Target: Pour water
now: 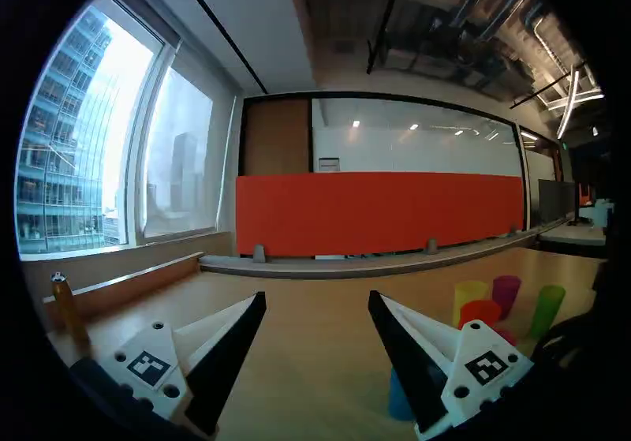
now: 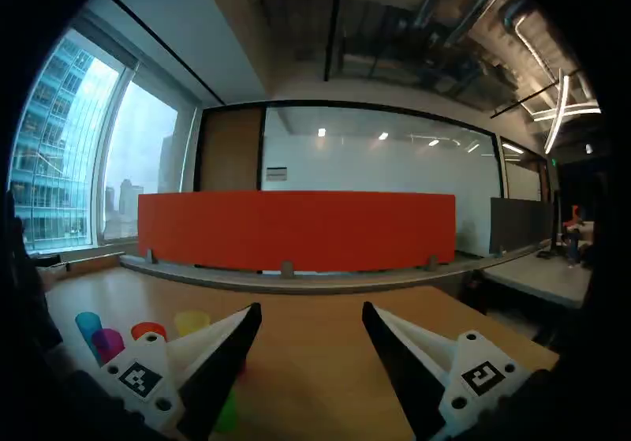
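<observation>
My left gripper (image 1: 315, 296) is open above the wooden table (image 1: 315, 346), nothing between its fingers. To its right stand coloured plastic cups: yellow (image 1: 468, 294), magenta (image 1: 505, 291), green (image 1: 546, 308), red (image 1: 479, 313), and a blue cup (image 1: 398, 398) partly hidden behind the right finger. My right gripper (image 2: 310, 308) is also open and empty over the table (image 2: 315, 362). In the right gripper view the cups sit low on the left: blue (image 2: 87, 327), magenta (image 2: 108, 344), red (image 2: 147, 330), yellow (image 2: 192, 321), and a green one (image 2: 229, 413) behind the left finger.
An amber bottle (image 1: 65, 307) stands at the table's left edge near the window ledge. An orange divider panel (image 1: 378, 212) runs along the far edge of the table (image 2: 296, 228). Another desk (image 2: 544, 275) stands to the right.
</observation>
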